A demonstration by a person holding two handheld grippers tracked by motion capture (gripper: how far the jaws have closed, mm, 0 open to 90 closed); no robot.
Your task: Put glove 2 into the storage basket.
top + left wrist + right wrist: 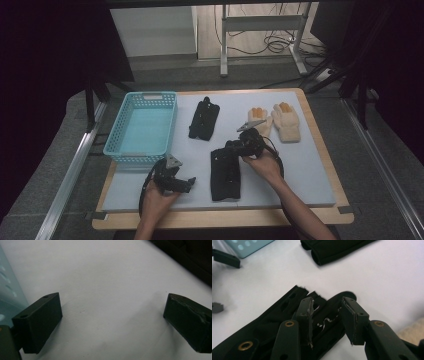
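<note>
— Looks like a lab or a recording studio, not a home.

— Why so?

— Dark curtains (pixel 45 45) hung on both sides, shutting off the work area. Metal rails (pixel 65 185) running along the grey carpeted floor (pixel 50 150) at left and right. Beyond the surface (pixel 300 165), a metal stand (pixel 260 25) with loose cables (pixel 280 42) coiled on the floor behind it (quite a tangle).

— And the surface itself?

— Wooden-edged, covered with a pale grey pad, taped at the corners. Laid out tidily like a test setup: a blue basket (pixel 142 127), black gloves (pixel 204 119), cream gloves (pixel 286 122).
</note>
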